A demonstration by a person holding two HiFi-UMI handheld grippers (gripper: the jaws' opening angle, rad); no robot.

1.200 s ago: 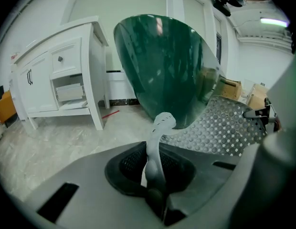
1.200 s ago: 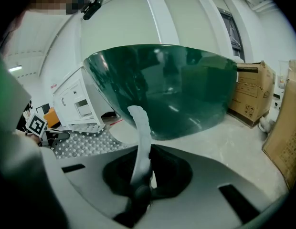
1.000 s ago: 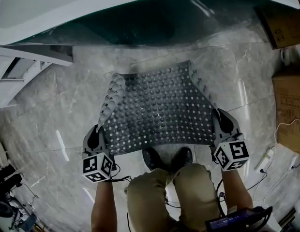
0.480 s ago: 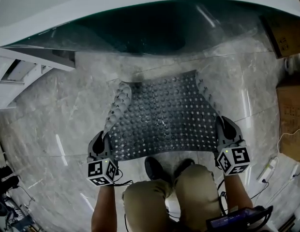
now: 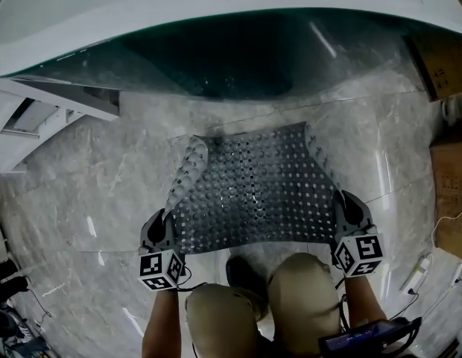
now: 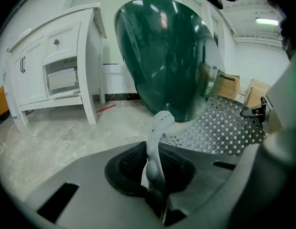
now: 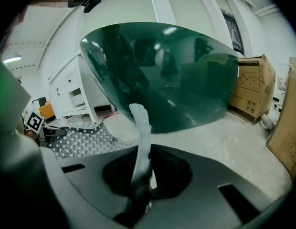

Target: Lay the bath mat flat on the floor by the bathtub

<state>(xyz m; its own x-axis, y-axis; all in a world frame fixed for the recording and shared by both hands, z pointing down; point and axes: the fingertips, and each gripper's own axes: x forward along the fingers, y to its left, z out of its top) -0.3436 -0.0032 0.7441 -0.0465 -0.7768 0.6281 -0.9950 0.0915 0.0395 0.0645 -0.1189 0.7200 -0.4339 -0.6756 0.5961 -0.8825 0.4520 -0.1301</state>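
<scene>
Mat (image 5: pixel 250 192) long axis parallel to bathtub (image 5: pixel 231 51), far edge toward it

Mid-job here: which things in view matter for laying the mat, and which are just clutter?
Part of the job:
- grey perforated rubber bath mat
- dark green bathtub
- marbled grey floor
- left gripper and right gripper, jaws shut on the mat's near corners

Just lying about:
- white cabinet
- brown cardboard boxes

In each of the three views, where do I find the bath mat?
Head view: bath mat in the centre of the picture.
Left gripper view: at right, its edge pinched in the jaws.
Right gripper view: lower left, its edge pinched in the jaws.
Shared landmark: the dark green bathtub, behind the mat everywhere.
</scene>
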